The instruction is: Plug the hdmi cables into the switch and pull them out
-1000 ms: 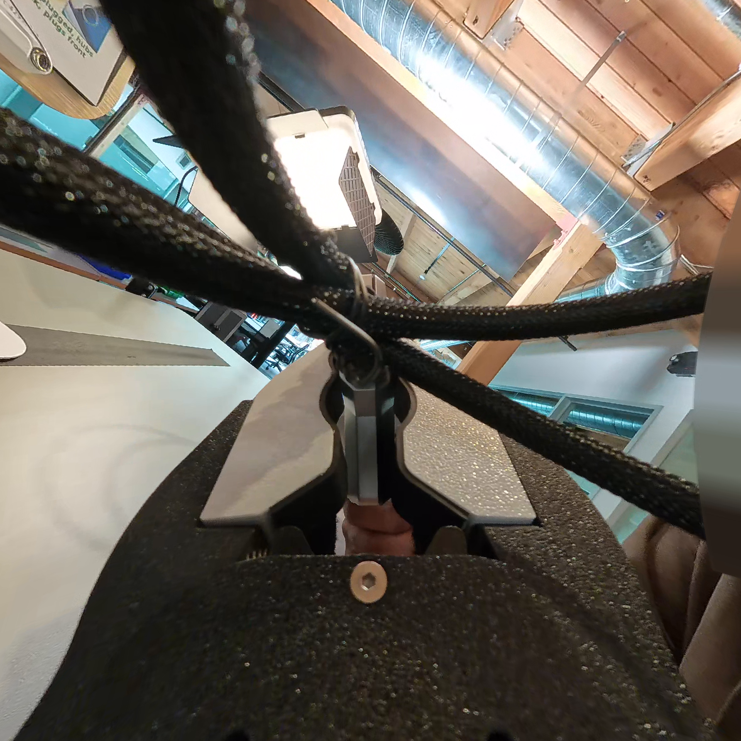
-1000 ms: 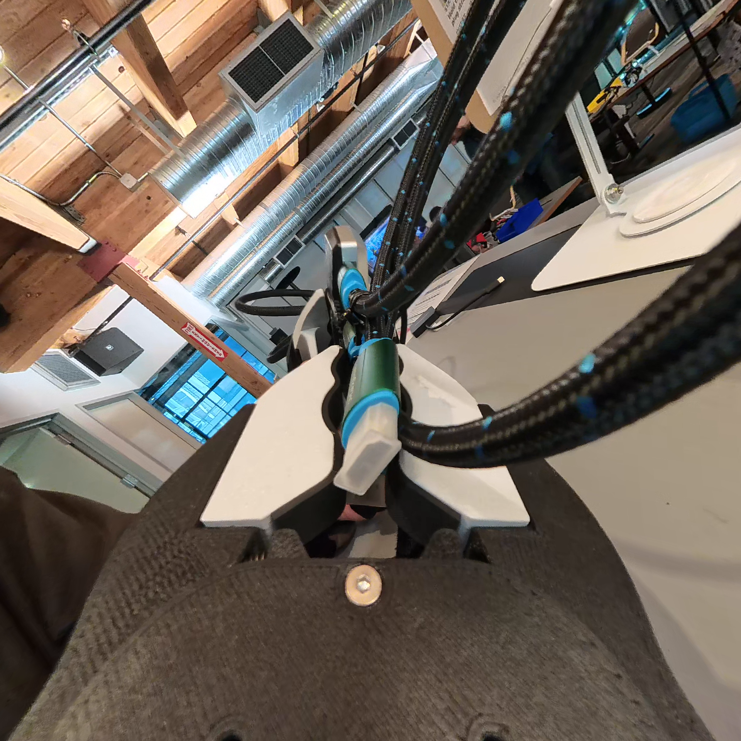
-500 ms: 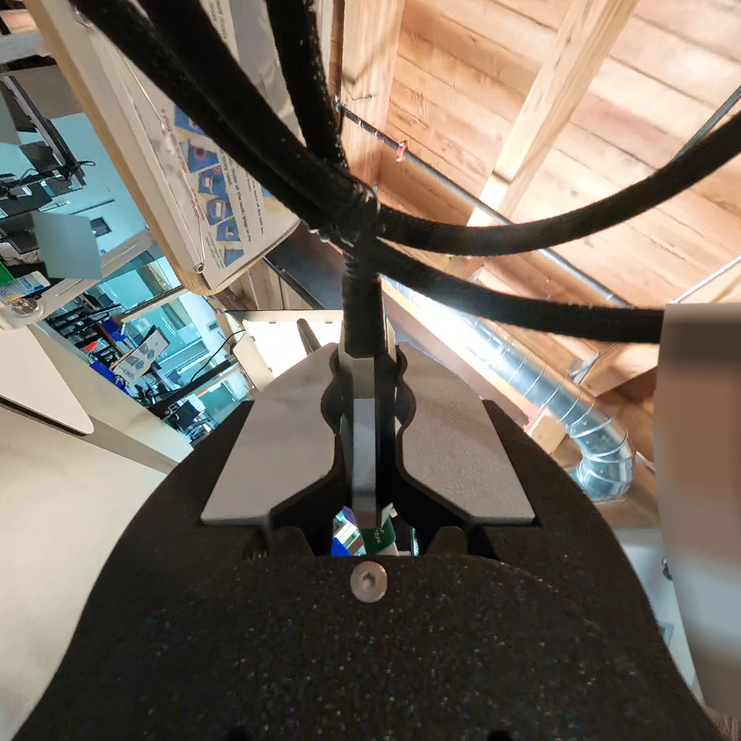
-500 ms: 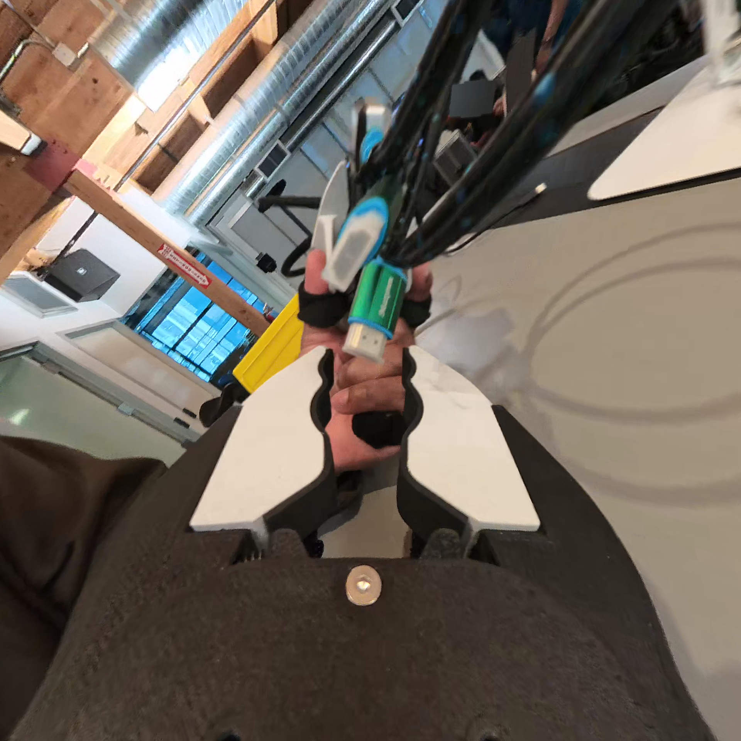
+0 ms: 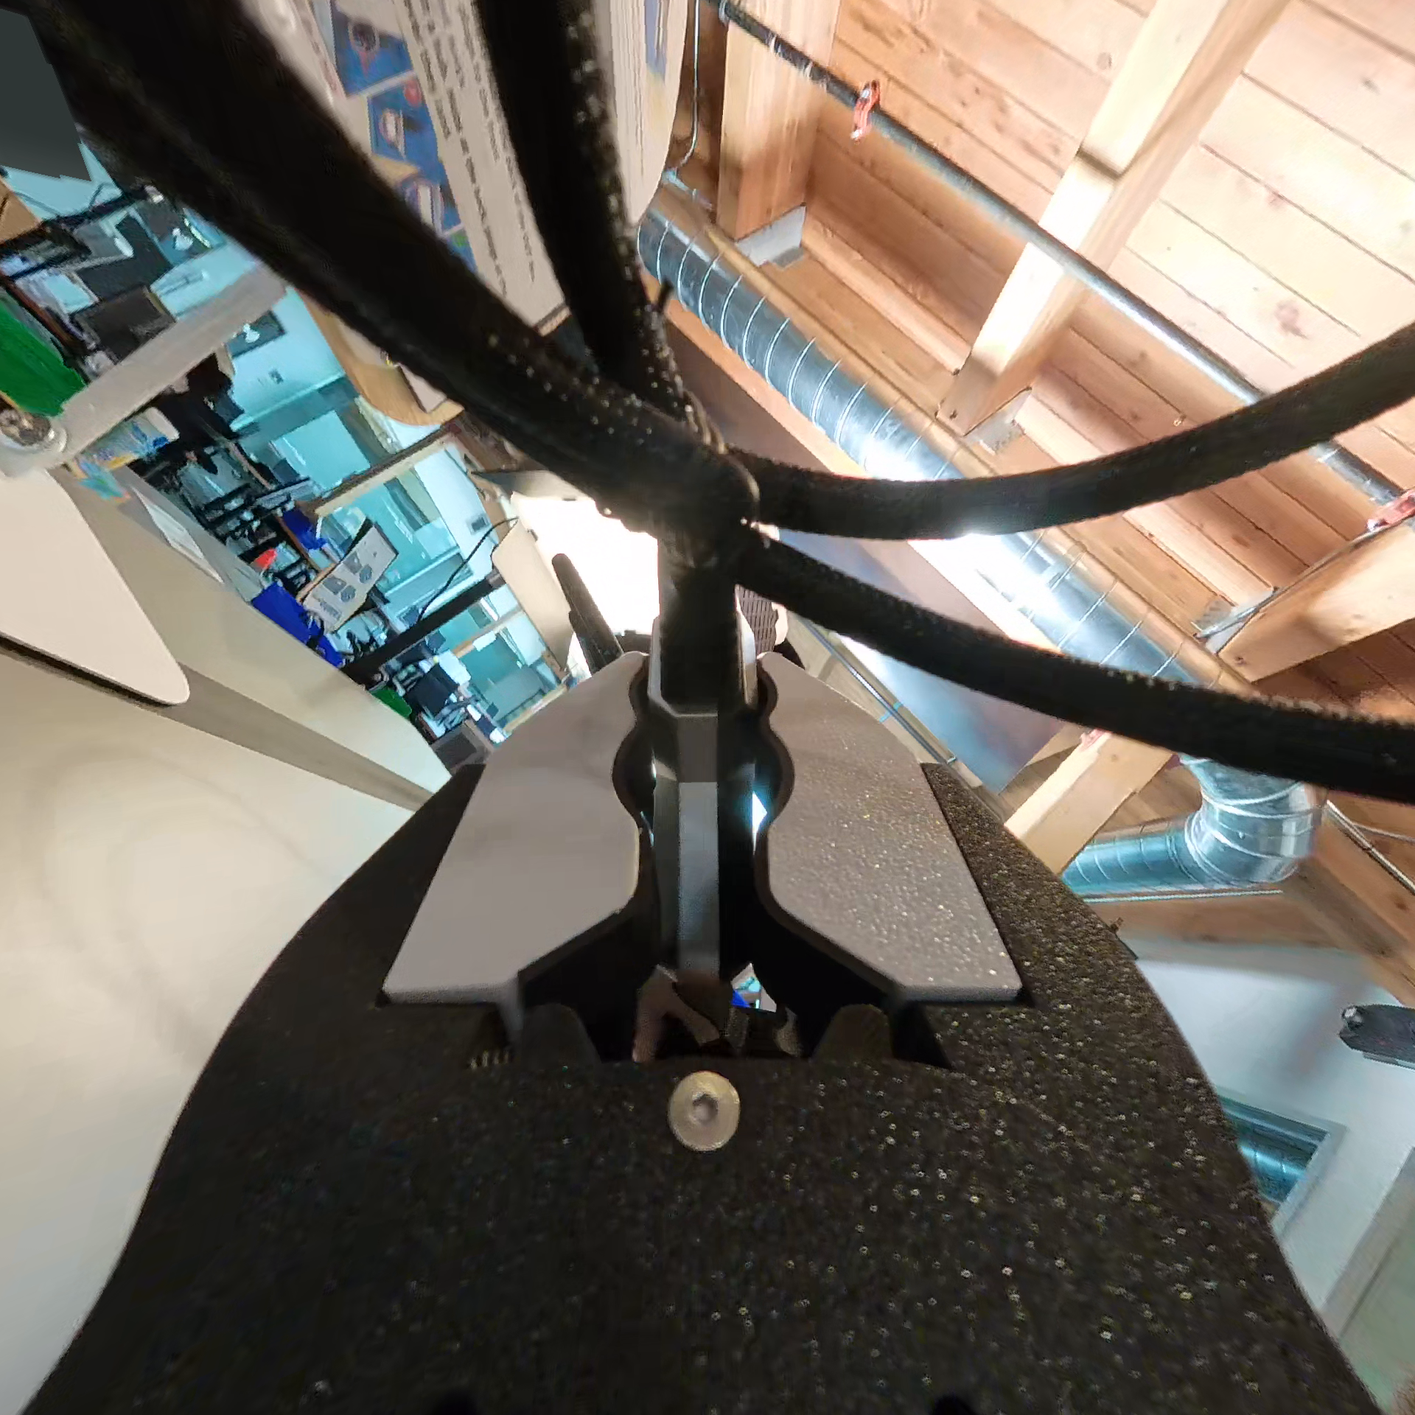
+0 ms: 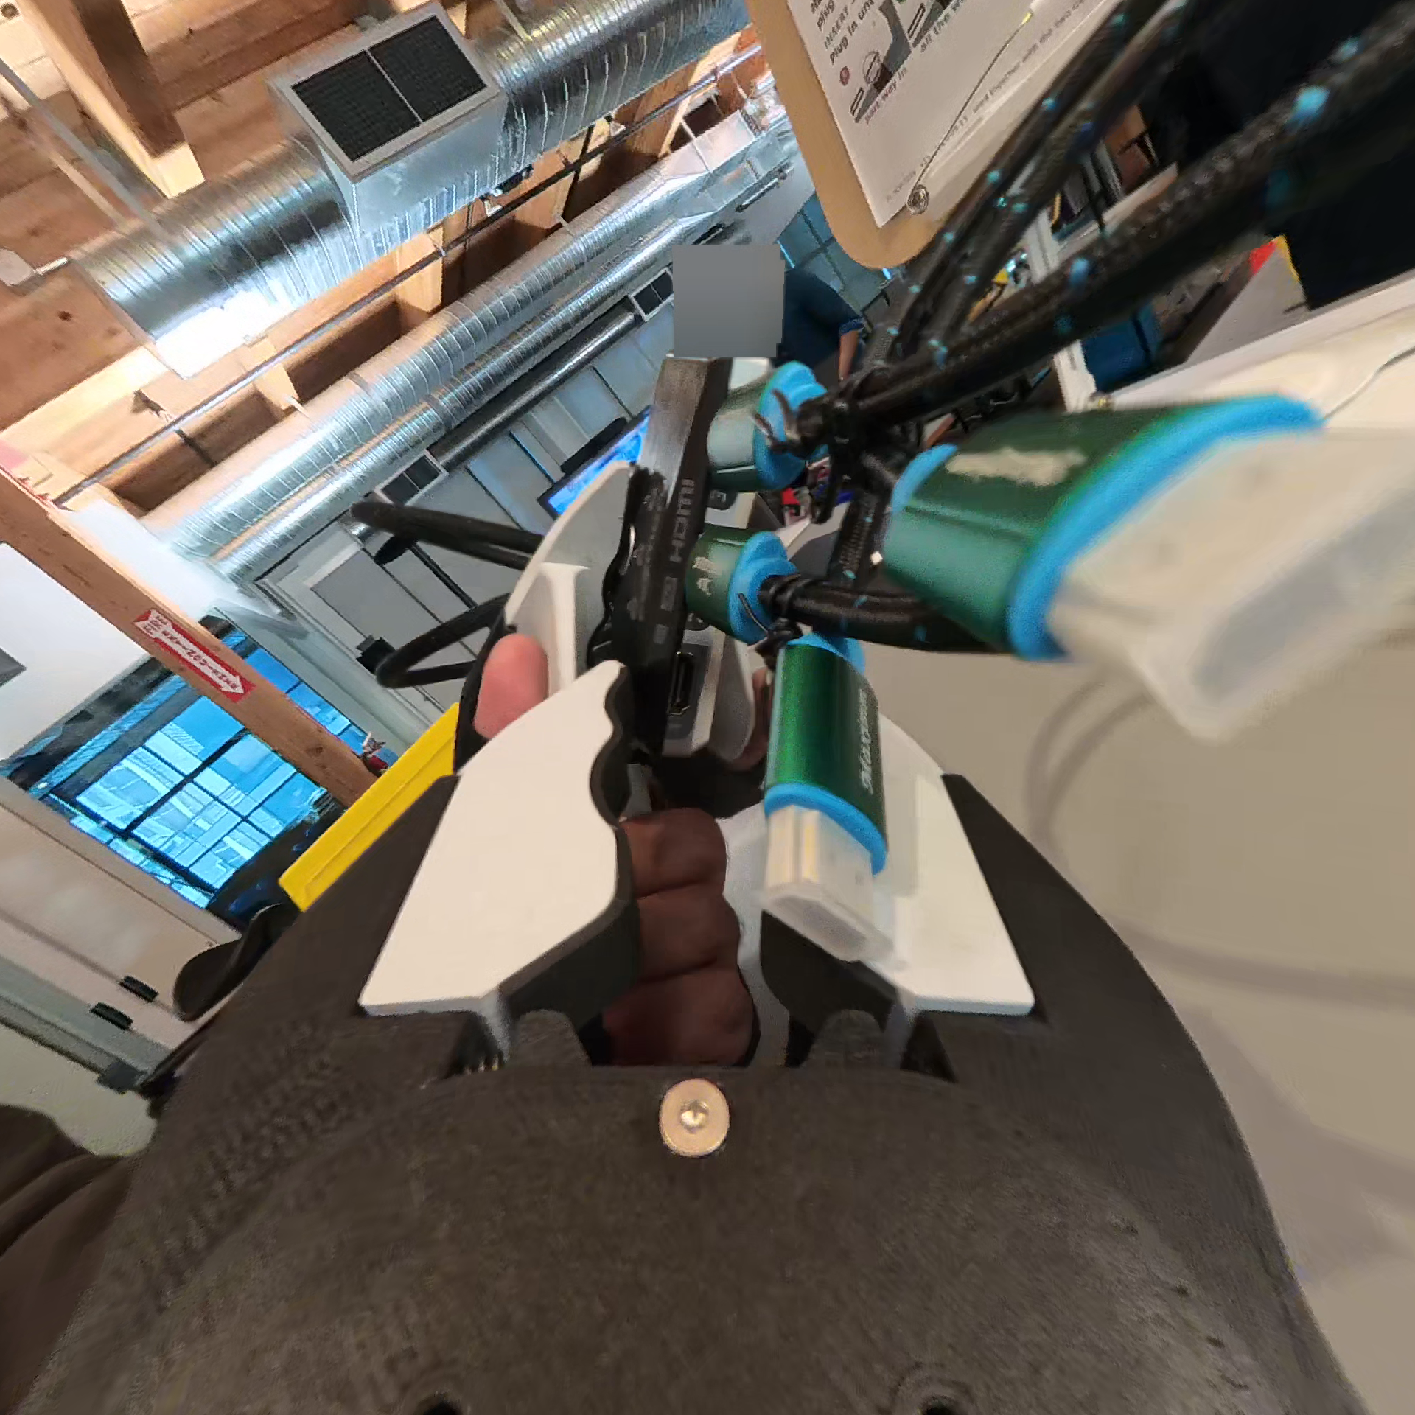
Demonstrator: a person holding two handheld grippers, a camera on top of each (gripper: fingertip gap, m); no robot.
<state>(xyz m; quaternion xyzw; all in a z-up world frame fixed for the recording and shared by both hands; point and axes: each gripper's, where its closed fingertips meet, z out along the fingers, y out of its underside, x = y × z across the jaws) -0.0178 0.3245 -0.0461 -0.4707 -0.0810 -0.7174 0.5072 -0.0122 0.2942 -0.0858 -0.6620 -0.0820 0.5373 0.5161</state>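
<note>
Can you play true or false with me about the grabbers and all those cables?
1. The left gripper is clamped on a grey box-shaped device. True.
2. The cables above the left gripper are bright red. False: they are black and braided.
3. The right gripper is squeezing a green plug. False: its fingers stand apart, and the green plug with blue ends lies over its right finger, not pinched between the two.
4. Two green plugs are plugged into the dark device that the other gripper holds in the right wrist view. True.
5. The ceiling is wooden, with shiny metal ducts. True.
</note>
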